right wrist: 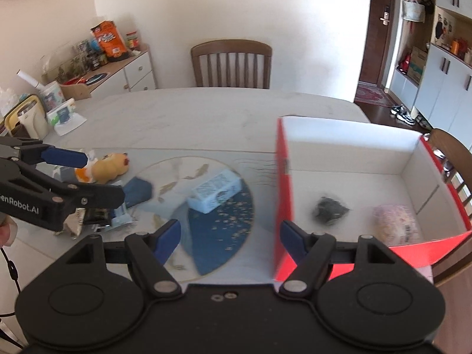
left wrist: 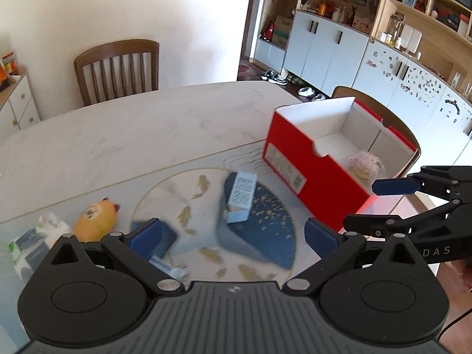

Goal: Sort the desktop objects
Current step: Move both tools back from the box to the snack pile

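The pale blue carton [right wrist: 214, 190] lies on its side near the middle of the round fish-patterned mat [right wrist: 224, 224], its printed face blurred and unreadable. Just right of it, toward the table's right edge, stands the red cardboard box [right wrist: 283, 194], open-topped with white inner walls; inside sit a dark crumpled lump [right wrist: 329, 209] (too smeared to name) and a pinkish wrapped bundle [right wrist: 393, 226].

Over at the mat's left edge there's a soft yellow plush toy [left wrist: 96, 218], rounded, with a red tuft, and beside it a clutter of packets [left wrist: 32, 244] partly cut off by the gripper body in the left wrist view.

The left gripper [left wrist: 233, 236] hangs above the mat, blue pads spread wide, nothing between them; a small blue packet [left wrist: 166, 264] shows just under its left finger, half hidden. The right gripper [right wrist: 230, 237] is spread wide too, empty, its right finger in front of the box's near red wall.

The table [left wrist: 118, 135] is pale and marble-like, with rounded corners, and a slatted wooden chair [right wrist: 231, 63] stands at its far edge.
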Demonstrator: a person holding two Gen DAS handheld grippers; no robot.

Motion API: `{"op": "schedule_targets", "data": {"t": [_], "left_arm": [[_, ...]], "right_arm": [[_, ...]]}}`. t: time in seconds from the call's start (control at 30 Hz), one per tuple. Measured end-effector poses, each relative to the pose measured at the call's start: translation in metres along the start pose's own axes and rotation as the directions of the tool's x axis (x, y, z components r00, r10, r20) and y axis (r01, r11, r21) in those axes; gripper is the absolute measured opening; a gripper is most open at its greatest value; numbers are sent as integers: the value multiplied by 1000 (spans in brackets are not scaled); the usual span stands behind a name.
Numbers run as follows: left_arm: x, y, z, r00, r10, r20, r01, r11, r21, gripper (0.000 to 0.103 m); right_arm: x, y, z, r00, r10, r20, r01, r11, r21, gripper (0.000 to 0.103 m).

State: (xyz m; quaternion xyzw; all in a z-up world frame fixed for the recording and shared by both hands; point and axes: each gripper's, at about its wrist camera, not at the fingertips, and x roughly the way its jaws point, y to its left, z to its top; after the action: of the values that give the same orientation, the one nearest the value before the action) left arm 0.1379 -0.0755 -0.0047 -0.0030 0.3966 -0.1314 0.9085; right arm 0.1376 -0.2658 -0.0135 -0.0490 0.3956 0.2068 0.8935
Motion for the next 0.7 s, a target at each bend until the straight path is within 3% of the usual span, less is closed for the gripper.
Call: {"op": "schedule_targets", "data": {"t": [0.37, 0.7], "left_arm": [[-28, 64, -38, 998, 35, 55, -32, 998, -55, 103], [-46, 126, -72, 996, 69, 59, -64, 994, -91, 102]], "right_arm": [[25, 48, 1, 1000, 19, -14, -19, 1000, -13, 74], [41, 100, 12, 998, 57, -10, -58, 996, -66, 74]]}}
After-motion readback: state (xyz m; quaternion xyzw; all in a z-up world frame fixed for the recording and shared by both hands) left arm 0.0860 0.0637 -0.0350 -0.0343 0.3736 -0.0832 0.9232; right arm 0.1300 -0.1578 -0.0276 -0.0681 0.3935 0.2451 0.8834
